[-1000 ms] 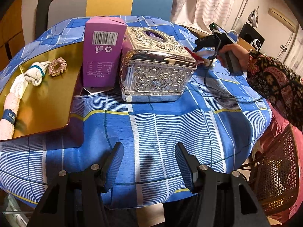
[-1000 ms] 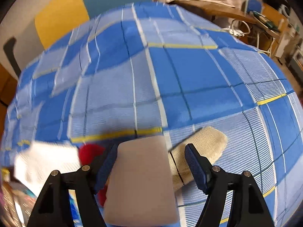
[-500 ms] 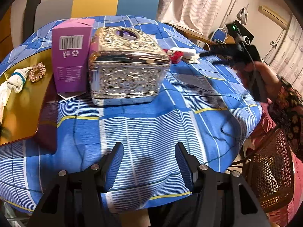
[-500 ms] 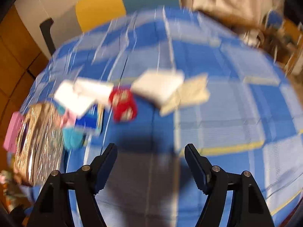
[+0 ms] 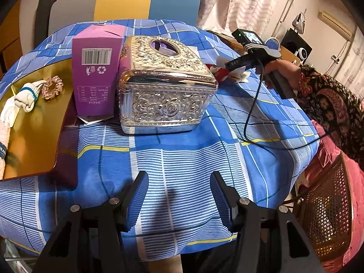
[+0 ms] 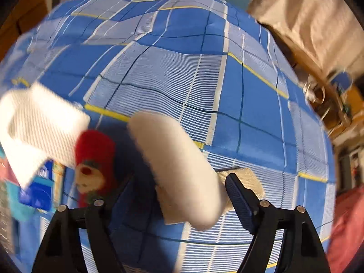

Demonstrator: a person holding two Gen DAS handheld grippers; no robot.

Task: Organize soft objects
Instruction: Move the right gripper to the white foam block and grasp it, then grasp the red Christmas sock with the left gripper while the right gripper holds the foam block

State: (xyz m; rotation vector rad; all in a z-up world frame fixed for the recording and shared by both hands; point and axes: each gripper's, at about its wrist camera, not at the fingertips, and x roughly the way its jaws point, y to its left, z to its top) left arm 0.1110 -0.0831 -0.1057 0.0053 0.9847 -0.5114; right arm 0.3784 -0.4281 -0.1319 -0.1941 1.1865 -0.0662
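White pad (image 6: 179, 170) sits between the right gripper's (image 6: 179, 191) fingers, angled across the gap and lying over a beige cloth (image 6: 248, 179) on the blue plaid tablecloth (image 6: 182, 72). Jaws have just been closing, with the pad between them. Right finger (image 6: 241, 204) is at the pad's edge; left finger is mostly hidden behind the pad, so can't tell if it's clamped yet. View is motion-blurred.

Just left of the pad: red plush toy (image 6: 93, 161), then a white ribbed cloth (image 6: 38, 125) partly over a blue packet (image 6: 38, 193).

Left gripper (image 5: 179, 201) hangs over bare tablecloth at the near edge, fingers apart, nothing between them.

Left view, further out: silver ornate box (image 5: 166, 91) mid-table, purple carton (image 5: 95, 72) upright and touching its left side. Gold tray (image 5: 38, 141) at left holds a rolled white sock (image 5: 25, 97), a pink scrunchie (image 5: 52, 87) just beside it, and a pink towel (image 5: 4, 141) at the frame edge.

Behind the box, a hand (image 5: 282, 72) in a floral sleeve (image 5: 329, 109) holds the right gripper over the toy and cloths; a cable (image 5: 250, 116) trails from it across the cloth.
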